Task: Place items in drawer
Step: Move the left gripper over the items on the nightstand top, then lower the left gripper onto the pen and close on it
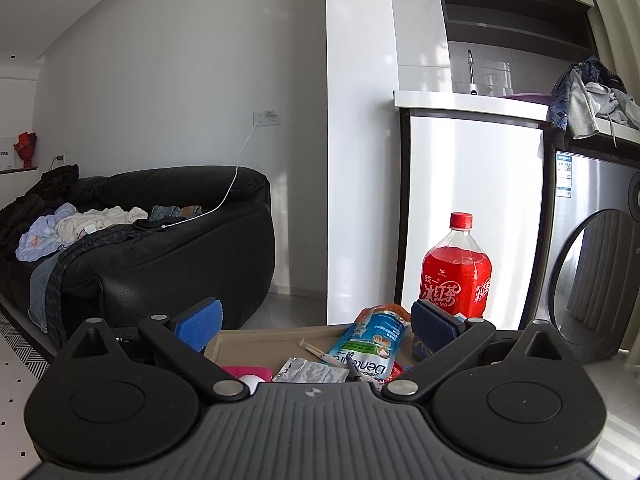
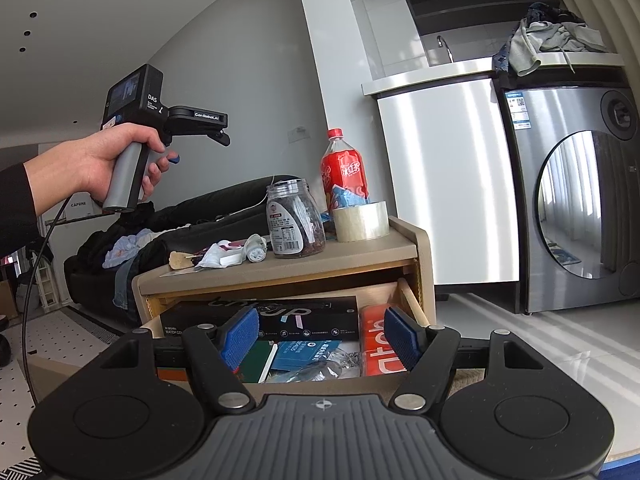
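In the right wrist view, a beige cabinet [image 2: 360, 252] has its drawer [image 2: 411, 299] pulled out. Inside lie black boxes [image 2: 280, 316], an orange box [image 2: 376, 344] and a blue packet [image 2: 304, 354]. My right gripper [image 2: 322, 336] hangs open just above the drawer's front, holding nothing. On the cabinet top stand a glass jar [image 2: 294, 220], a tape roll [image 2: 360, 220] and a red tea bottle [image 2: 344, 164]. A hand holds my left gripper [image 2: 222, 136] high at the left. My left gripper [image 1: 320, 320] is open and empty above the cabinet top, over a pet-treat pouch [image 1: 372, 340], a foil pack [image 1: 310, 372] and a syringe [image 1: 320, 354].
A black sofa [image 1: 180, 248] heaped with clothes stands left of the cabinet. A white sink unit [image 2: 444, 184] and a silver washing machine [image 2: 572, 208] with laundry on top are at the right. Crumpled tissue [image 2: 218, 256] and a small roll [image 2: 256, 248] lie on the cabinet top.
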`<state>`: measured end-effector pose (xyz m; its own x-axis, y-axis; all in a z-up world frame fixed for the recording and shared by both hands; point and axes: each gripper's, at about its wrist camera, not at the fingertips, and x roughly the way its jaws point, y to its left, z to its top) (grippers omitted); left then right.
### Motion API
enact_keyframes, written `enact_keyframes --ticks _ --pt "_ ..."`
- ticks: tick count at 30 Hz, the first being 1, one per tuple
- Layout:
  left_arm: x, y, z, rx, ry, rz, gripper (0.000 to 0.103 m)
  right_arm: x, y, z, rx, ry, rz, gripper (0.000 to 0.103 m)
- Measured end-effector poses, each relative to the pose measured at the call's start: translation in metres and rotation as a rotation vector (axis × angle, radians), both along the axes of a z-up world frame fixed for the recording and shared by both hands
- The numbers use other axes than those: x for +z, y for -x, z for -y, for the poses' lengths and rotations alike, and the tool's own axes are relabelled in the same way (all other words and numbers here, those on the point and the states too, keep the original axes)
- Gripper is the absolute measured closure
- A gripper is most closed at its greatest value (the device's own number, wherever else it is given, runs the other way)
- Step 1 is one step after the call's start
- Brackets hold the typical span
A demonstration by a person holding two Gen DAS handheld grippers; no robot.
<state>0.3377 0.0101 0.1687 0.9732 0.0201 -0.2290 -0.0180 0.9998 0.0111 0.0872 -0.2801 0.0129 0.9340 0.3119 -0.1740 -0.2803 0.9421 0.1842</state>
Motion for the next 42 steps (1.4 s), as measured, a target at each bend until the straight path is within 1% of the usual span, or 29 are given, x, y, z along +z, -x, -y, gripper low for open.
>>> enact_keyframes --ticks 8,10,13,15,22,24,26,31,38,42 --pt "-0.018 -0.045 0.018 -0.022 -0.053 -0.067 0.0 0.001 -0.004 -0.004 -0.001 0.022 -0.002 0.03" --pt "-0.023 -0.056 0.022 -0.027 -0.054 -0.085 0.0 0.001 -0.004 -0.004 -0.003 0.027 -0.005 0.03" --pt "-0.03 -0.074 0.024 -0.027 -0.021 -0.123 0.0 0.001 -0.005 -0.005 -0.005 0.038 -0.007 0.03" --pt "-0.036 -0.086 0.026 -0.015 -0.015 -0.141 0.0 0.002 -0.005 -0.006 -0.004 0.043 -0.006 0.03" --pt "-0.056 -0.118 0.036 -0.013 -0.055 -0.197 0.0 0.001 -0.005 -0.009 -0.008 0.052 -0.01 0.03" --pt "-0.061 -0.128 0.037 -0.01 -0.058 -0.225 0.0 0.001 -0.006 -0.009 -0.011 0.056 -0.012 0.03" --pt "-0.068 -0.137 0.037 -0.003 -0.045 -0.255 0.0 0.0 -0.006 -0.009 -0.014 0.059 -0.013 0.03" --pt "-0.082 -0.151 0.034 -0.011 -0.017 -0.296 0.0 0.0 -0.005 -0.008 -0.019 0.06 -0.012 0.03" --pt "-0.091 -0.159 0.028 -0.016 -0.001 -0.328 0.0 -0.002 -0.008 -0.005 -0.029 0.055 -0.016 0.03" --pt "-0.094 -0.163 0.027 -0.031 -0.014 -0.349 0.0 -0.003 -0.008 -0.003 -0.033 0.05 -0.014 0.03"
